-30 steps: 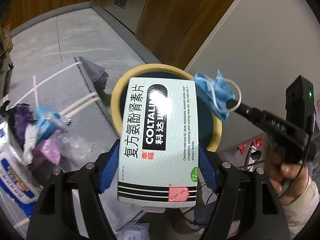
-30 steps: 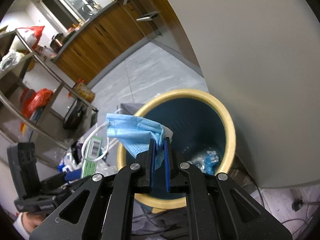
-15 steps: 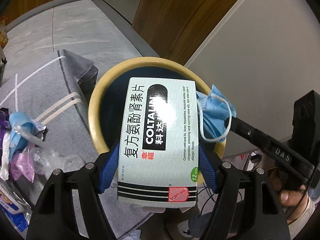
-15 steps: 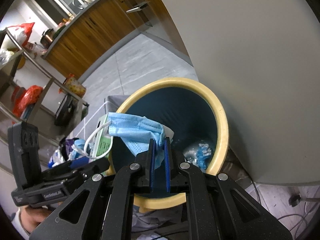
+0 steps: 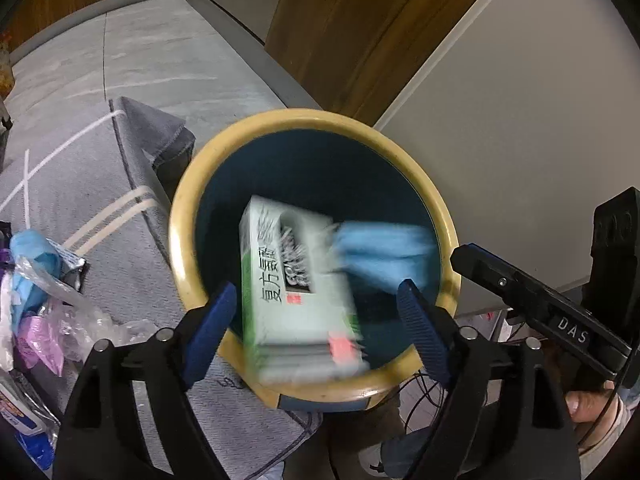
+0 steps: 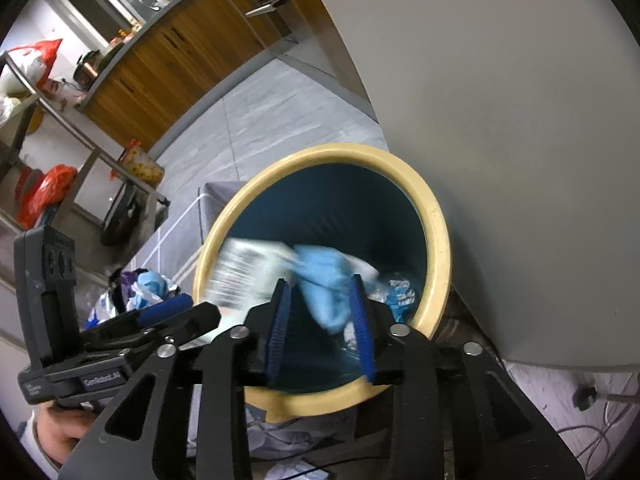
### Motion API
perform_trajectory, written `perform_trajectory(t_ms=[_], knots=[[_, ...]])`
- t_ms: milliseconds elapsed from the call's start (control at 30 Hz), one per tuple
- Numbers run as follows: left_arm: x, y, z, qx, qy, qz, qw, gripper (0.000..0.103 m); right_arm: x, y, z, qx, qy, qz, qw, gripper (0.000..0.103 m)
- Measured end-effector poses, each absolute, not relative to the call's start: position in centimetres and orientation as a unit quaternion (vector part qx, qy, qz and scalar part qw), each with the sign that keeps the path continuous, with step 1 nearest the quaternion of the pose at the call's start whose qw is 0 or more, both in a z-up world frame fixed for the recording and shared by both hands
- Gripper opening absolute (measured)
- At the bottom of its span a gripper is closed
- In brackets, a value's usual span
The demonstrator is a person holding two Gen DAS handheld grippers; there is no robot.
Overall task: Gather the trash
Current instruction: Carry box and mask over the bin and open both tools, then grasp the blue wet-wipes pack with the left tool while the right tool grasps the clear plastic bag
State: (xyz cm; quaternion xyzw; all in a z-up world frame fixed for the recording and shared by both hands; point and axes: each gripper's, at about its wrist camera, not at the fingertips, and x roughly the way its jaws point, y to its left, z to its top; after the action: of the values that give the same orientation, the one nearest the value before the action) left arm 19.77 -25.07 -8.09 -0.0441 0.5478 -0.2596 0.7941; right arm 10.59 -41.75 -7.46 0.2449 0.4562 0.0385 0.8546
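Note:
A round bin with a yellow rim (image 5: 182, 216) and dark blue inside stands on the floor; it also shows in the right wrist view (image 6: 438, 236). My left gripper (image 5: 316, 308) is open above it, and a white-and-green medicine box (image 5: 296, 292) falls blurred between its fingers into the bin. My right gripper (image 6: 320, 304) is open, and a blue face mask (image 6: 326, 284) drops blurred between its fingers. The mask (image 5: 384, 252) and the box (image 6: 248, 272) show in both views. Crumpled trash (image 6: 398, 292) lies at the bin's bottom.
A pile of wrappers and bags (image 5: 36, 280) lies on the grey rug (image 5: 100, 184) left of the bin. A white panel (image 6: 500, 120) stands right behind the bin. Wooden cabinets (image 5: 340, 20) and a metal shelf (image 6: 72, 140) stand farther back. Cables (image 6: 600, 436) lie on the floor.
Both grippers have opened over the bin. The medicine box has left the left gripper and the mask has left the right gripper; both are falling into the bin.

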Motion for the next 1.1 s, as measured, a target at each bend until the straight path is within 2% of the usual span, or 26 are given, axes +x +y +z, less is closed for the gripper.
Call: perform_trajectory(t_ms=[233,400,833,1100], knots=[[19.2,-23.7,-6.6,-0.030,0.532,-0.247,0.810,0.090,10.5,-41.9,-7.2,0.248,0.449,0.039,0.857,0.060],[18.6,-22.0,-5.5,-0.035,0.523,-0.240,0.817,0.092,10.4,-41.3,-6.7,0.244,0.443,0.050,0.861,0.067],[16.3,-15.0,-3.9,-0.048,0.510,-0.191,0.838,0.095,11.2,-37.2,-5.3,0.200,0.441,0.097,0.870,0.072],[14.6,-7.3,-4.2,-0.072,0.506,-0.129,0.850,0.095,11.5,-33.7,-4.9,0.169,0.447,0.126,0.869,0.074]])
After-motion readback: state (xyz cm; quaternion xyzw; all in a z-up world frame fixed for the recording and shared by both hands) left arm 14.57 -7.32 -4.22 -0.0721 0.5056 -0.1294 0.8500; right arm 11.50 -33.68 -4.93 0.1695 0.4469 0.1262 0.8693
